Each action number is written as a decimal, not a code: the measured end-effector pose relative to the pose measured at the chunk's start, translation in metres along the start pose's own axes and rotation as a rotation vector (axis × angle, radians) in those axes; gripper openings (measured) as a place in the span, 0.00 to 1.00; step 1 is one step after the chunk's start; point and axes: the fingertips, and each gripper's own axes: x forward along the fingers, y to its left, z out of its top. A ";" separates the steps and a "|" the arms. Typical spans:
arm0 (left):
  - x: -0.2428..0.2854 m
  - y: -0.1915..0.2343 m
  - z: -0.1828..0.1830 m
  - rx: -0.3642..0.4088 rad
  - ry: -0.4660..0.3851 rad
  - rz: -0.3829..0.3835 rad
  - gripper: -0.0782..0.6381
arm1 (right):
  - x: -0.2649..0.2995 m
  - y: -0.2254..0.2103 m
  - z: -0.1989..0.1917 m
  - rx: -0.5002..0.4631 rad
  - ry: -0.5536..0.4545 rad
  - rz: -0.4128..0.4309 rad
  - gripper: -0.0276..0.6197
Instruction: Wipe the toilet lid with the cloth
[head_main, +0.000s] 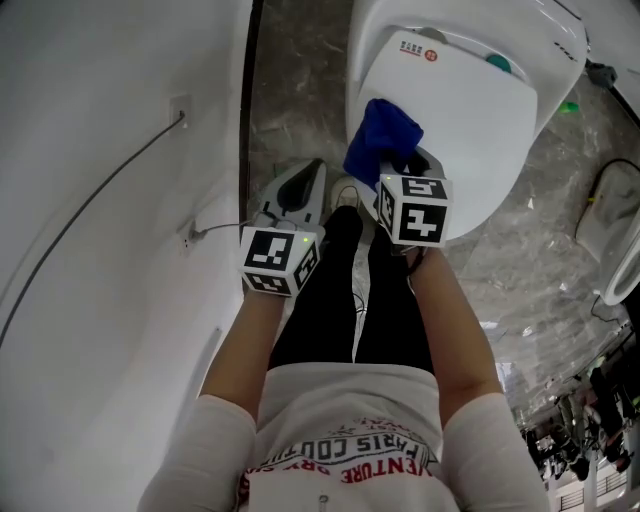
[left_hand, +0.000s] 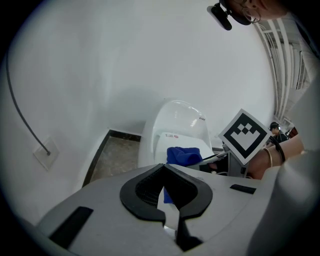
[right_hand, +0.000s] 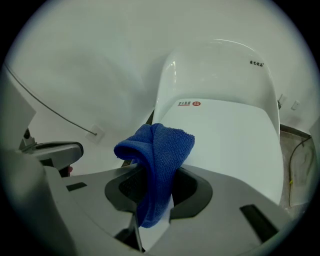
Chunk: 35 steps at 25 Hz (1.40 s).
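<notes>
The white toilet's lid (head_main: 460, 120) is down, with a small red label near its hinge. A blue cloth (head_main: 381, 140) hangs bunched over the lid's near edge, and my right gripper (head_main: 398, 168) is shut on it. In the right gripper view the cloth (right_hand: 159, 152) drapes out from between the black jaws of the right gripper (right_hand: 156, 175), just in front of the lid (right_hand: 230, 145). My left gripper (head_main: 298, 185) hovers left of the toilet over the floor, shut with nothing in it. The left gripper (left_hand: 163, 169) points toward the cloth (left_hand: 184, 154).
A white wall (head_main: 90, 200) with a socket (head_main: 180, 108) and a thin cable runs along the left. Grey marble floor (head_main: 290, 80) lies between wall and toilet. The person's black-trousered legs (head_main: 350, 310) stand below the grippers. A white fixture with a cable (head_main: 612, 235) sits at the right edge.
</notes>
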 end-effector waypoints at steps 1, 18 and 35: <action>0.003 -0.007 -0.001 0.006 0.005 -0.007 0.12 | -0.003 -0.005 -0.003 0.000 0.000 0.000 0.19; 0.053 -0.136 0.002 0.068 0.004 -0.083 0.12 | -0.064 -0.134 -0.039 -0.027 -0.027 -0.050 0.19; 0.103 -0.233 -0.013 0.081 0.008 -0.124 0.12 | -0.102 -0.261 -0.083 -0.072 0.012 -0.168 0.19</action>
